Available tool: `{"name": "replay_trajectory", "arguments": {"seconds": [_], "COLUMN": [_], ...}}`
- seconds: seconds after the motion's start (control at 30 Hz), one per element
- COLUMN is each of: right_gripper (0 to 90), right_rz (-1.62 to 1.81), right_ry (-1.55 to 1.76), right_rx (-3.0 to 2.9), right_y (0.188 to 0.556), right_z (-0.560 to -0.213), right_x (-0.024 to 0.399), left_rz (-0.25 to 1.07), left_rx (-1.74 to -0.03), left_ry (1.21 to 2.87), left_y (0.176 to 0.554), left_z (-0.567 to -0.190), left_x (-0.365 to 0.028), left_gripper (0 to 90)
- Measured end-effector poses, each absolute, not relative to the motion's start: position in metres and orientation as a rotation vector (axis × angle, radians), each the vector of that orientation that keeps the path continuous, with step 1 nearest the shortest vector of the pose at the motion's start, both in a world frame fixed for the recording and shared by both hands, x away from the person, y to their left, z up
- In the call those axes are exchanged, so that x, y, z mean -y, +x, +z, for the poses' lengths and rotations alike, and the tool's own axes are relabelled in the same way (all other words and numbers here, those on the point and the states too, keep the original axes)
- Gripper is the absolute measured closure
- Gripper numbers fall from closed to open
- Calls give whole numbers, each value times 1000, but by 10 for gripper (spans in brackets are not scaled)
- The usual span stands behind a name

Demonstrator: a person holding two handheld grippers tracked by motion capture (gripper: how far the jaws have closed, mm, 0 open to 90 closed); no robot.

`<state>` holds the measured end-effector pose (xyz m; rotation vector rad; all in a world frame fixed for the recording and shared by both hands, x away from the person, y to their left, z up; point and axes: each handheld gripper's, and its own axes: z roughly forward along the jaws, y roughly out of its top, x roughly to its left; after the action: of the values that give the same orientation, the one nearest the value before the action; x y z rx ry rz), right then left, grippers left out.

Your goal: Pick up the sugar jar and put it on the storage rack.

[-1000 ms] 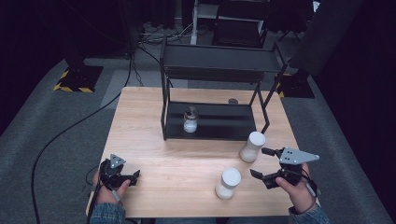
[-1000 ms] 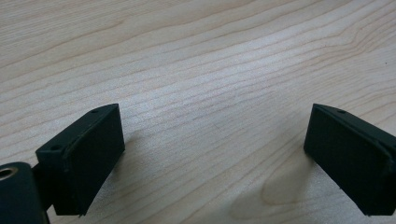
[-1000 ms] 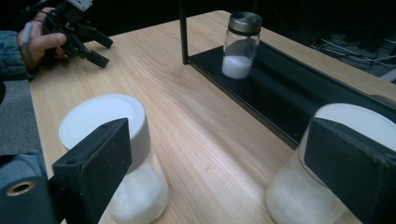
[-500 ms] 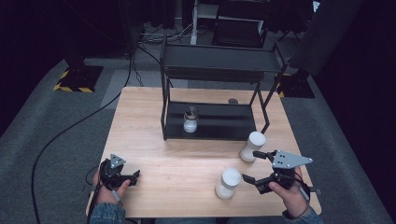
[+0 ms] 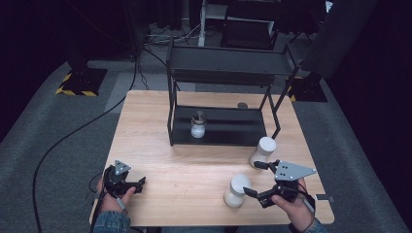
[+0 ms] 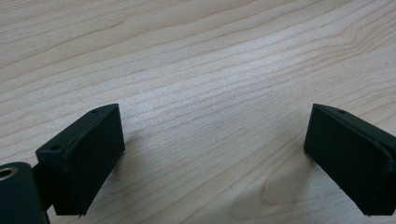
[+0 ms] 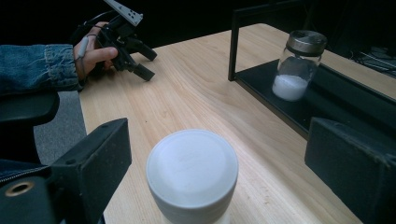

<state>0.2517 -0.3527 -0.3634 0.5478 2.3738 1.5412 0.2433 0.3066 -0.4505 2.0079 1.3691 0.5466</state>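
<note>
Two white lidded jars stand on the wooden table (image 5: 184, 165): one (image 5: 236, 191) near the front edge, the other (image 5: 264, 150) by the shelf's right front leg. My right gripper (image 5: 251, 178) is open at the near jar's right side. In the right gripper view that jar (image 7: 192, 168) stands between my jaws with a gap on each side. A glass jar of white powder (image 5: 197, 125) (image 7: 299, 65) sits on the lower tier of the black shelf (image 5: 228, 136). My left gripper (image 5: 138, 184) (image 6: 215, 140) rests open at the front left over bare wood.
The two-tier black shelf's frame (image 7: 233, 46) rises at the back of the table, its top tier (image 5: 228, 63) bare. A small round object (image 5: 242, 105) lies behind the lower tier. Dark floor with a cable (image 5: 63, 141) surrounds the table.
My right gripper has moved left across the table toward the near white jar, which now stands between its jaws. The left gripper and all jars have stayed in place.
</note>
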Motion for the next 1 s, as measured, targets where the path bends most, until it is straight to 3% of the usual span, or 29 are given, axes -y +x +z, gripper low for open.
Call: {"name": "replay_trajectory", "arguments": {"seconds": [1.0], "right_gripper": [43], "right_rz": [1514], "right_ry": [470], "right_rx": [-2411], "right_y": [248], "right_z": [-385], "right_x": [326], "left_rz": [547], "left_rx": [-1369], "left_ry": [2008], "left_y": [243], "left_z": [-451], "left_x": [-307], "left_gripper": [50]}}
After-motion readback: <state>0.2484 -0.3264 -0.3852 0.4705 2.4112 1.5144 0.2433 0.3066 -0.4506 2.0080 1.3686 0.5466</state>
